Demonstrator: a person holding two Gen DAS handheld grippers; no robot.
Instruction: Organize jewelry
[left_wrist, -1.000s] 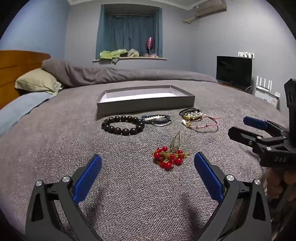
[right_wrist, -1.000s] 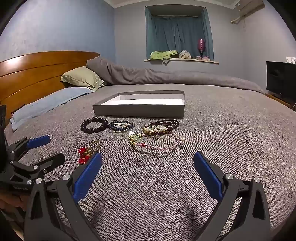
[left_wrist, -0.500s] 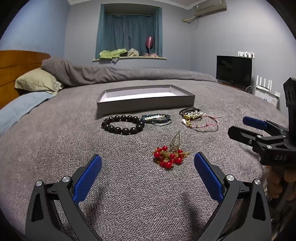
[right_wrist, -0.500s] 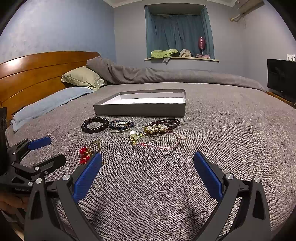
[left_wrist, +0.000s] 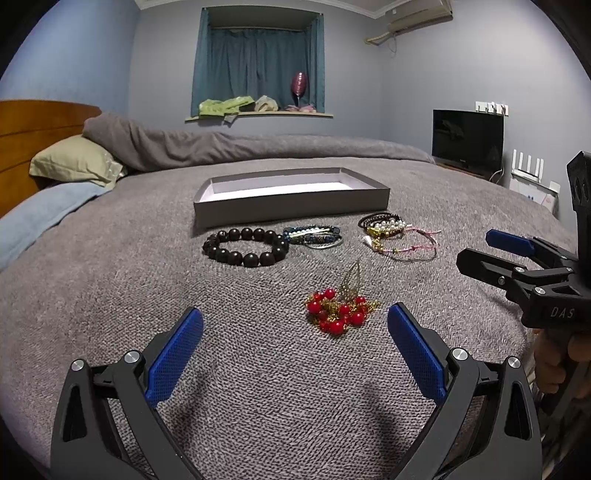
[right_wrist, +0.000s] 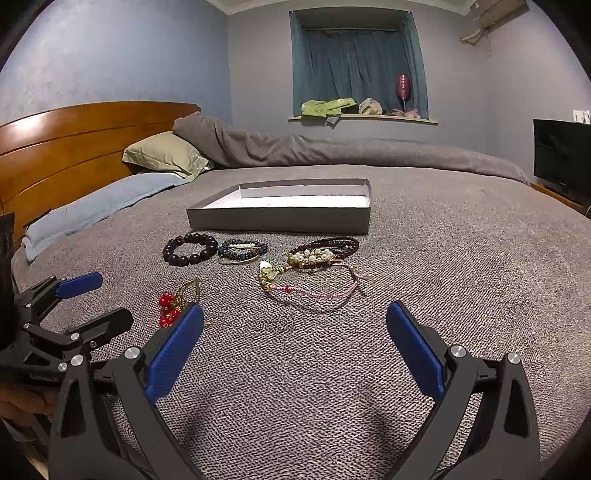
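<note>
- Left gripper (left_wrist: 295, 332) gapes wide, empty; red bead cluster (left_wrist: 338, 308) just ahead could snag the blanket (left_wrist: 110, 295).
- Right gripper (right_wrist: 294, 332) wide, empty; pink cord bracelet (right_wrist: 314, 290) ahead may drag its neighbours.

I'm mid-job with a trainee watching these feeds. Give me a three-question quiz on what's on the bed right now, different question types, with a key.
1. True or false: the grey tray already holds a bracelet.
2. Multiple choice: which piece lies nearest the left tongs? A) black bead bracelet B) red berry brooch C) pink cord bracelet
3. Fill in: both the left tongs and the right tongs are ____ and hold nothing.

Key:
1. False; no jewelry shows inside, and every piece lies on the blanket in front of it.
2. B
3. open
</note>
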